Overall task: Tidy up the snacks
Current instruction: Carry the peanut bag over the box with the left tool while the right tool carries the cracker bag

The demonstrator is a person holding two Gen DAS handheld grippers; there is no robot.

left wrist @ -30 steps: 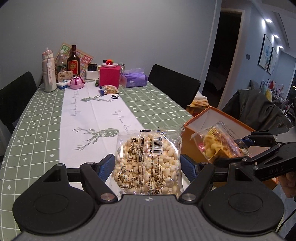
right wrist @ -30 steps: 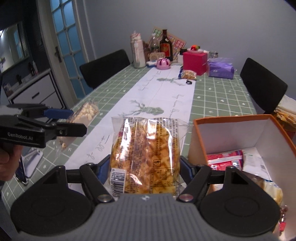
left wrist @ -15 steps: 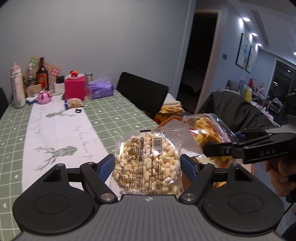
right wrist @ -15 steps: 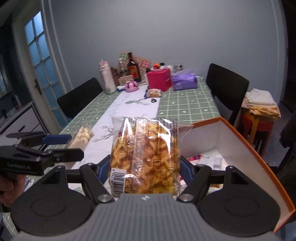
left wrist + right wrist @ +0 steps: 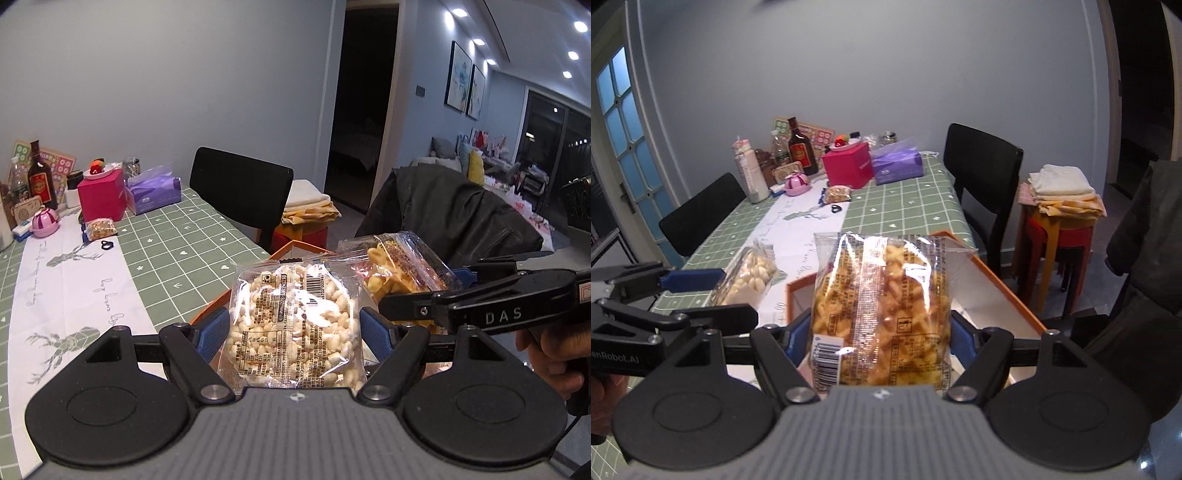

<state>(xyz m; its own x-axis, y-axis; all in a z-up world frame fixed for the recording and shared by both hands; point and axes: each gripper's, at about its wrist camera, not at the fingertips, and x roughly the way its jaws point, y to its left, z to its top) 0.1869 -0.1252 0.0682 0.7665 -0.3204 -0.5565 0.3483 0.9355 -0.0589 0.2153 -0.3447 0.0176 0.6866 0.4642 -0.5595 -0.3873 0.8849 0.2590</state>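
My left gripper (image 5: 293,330) is shut on a clear bag of white puffed snacks (image 5: 295,325), held above the near edge of the orange box (image 5: 295,245). My right gripper (image 5: 881,334) is shut on a clear bag of yellow-orange snacks (image 5: 882,310), held over the open orange box (image 5: 1004,291) with its white inside. Each view shows the other gripper: the right one with the yellow bag (image 5: 402,273) at the right, the left one with the white bag (image 5: 750,277) at the left. Both bags are off the table.
The green checked table with a white runner (image 5: 74,266) carries a small snack pack (image 5: 101,227), a pink box (image 5: 101,195), a purple tissue pack (image 5: 153,188), bottles (image 5: 799,151) and a pink pot at its far end. Black chairs (image 5: 982,177), a stool with folded cloths (image 5: 1060,199) and a jacket-draped chair (image 5: 447,218) stand around.
Both grippers have swung right and risen with their bags, now over the orange box. The two grippers have come closer together. Both grips are unchanged.
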